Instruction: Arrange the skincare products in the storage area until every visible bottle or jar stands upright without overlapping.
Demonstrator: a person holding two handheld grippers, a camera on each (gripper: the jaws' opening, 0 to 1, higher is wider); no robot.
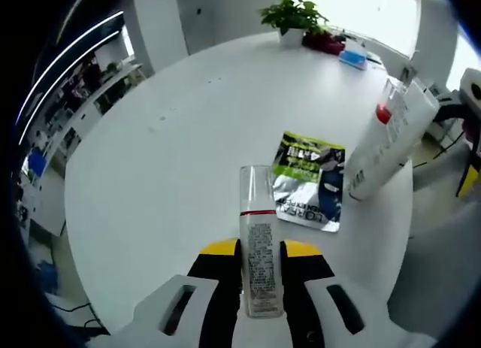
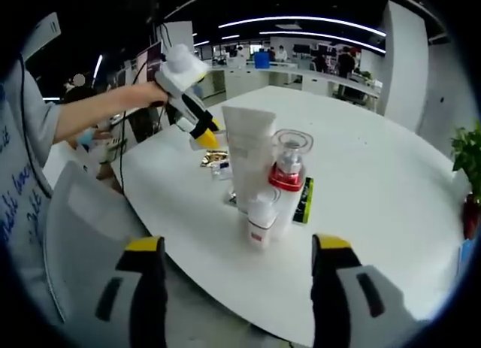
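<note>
The round white table [image 2: 391, 183] lies ahead of both grippers. The right gripper [image 2: 240, 288] hangs wide open, empty, short of a white tube [image 2: 250, 156] and a red-collared bottle [image 2: 288, 171] standing together. The left gripper [image 1: 259, 276] clamps a clear bottle [image 1: 259, 243], just before a foil sachet [image 1: 310, 181].

Bare white table [image 1: 165, 145] leftward, foil sachet [image 1: 310, 180] and white tube [image 1: 391, 137] (perhaps leaning) crowd right
</note>
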